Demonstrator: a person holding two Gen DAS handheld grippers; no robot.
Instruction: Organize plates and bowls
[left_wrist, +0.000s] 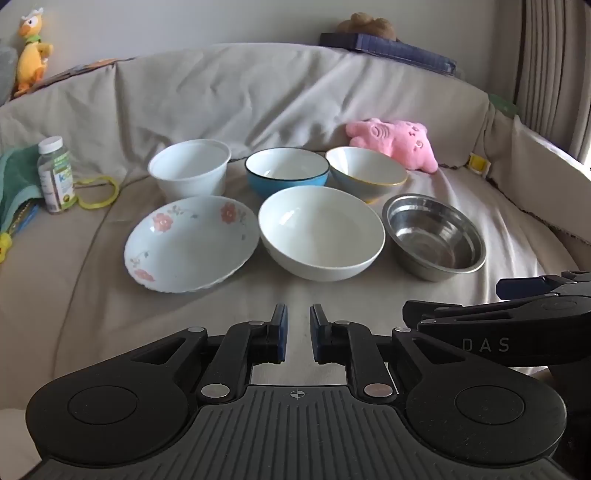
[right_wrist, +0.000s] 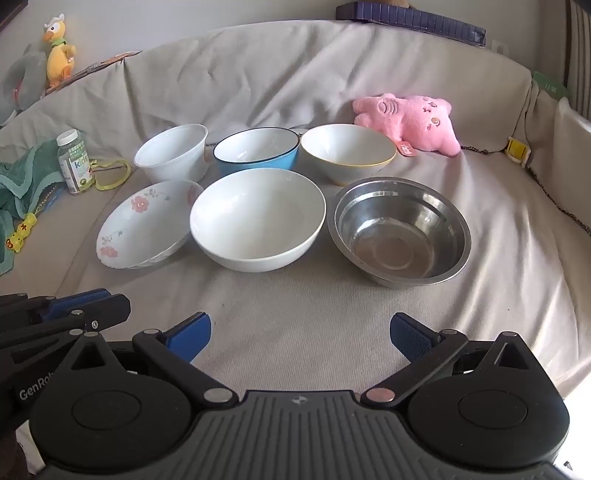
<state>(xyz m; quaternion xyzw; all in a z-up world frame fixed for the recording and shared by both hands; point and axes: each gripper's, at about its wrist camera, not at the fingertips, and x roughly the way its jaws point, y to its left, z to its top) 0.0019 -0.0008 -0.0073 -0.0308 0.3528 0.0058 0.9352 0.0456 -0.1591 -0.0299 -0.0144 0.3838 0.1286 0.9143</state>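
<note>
Six vessels: two rows of three sat on the cloth-covered sofa seat, none stacked, none held.
Back row: a white plastic tub, a blue bowl and a yellow-rimmed bowl stood nearest the backrest, the last two looking to touch at the rims.
Front row: a flowered plate, a large white bowl and a steel bowl stood nearer the seat's front edge, the plate's rim just beside the white bowl's.
Left tongs: nearly together with only a slit between the pads, empty, hanging over bare cloth in front of the white bowl.
Right tongs: spread wide, empty, short of the front row and facing the gap between the white and steel bowls.
Clutter: a pink plush toy lay behind the yellow-rimmed bowl; a supplement bottle stood towards the seat's left end.
Stage: judged to be the very start, with no piece chosen yet.
Risk: the soft, creased seat would likely let a bowl tip or rock when a rim is pinched, and packed rims could knock a neighbour; glazed ware might slip from a shallow grip.
Cause: uneven cloth, tight spacing, smooth rims.
</note>
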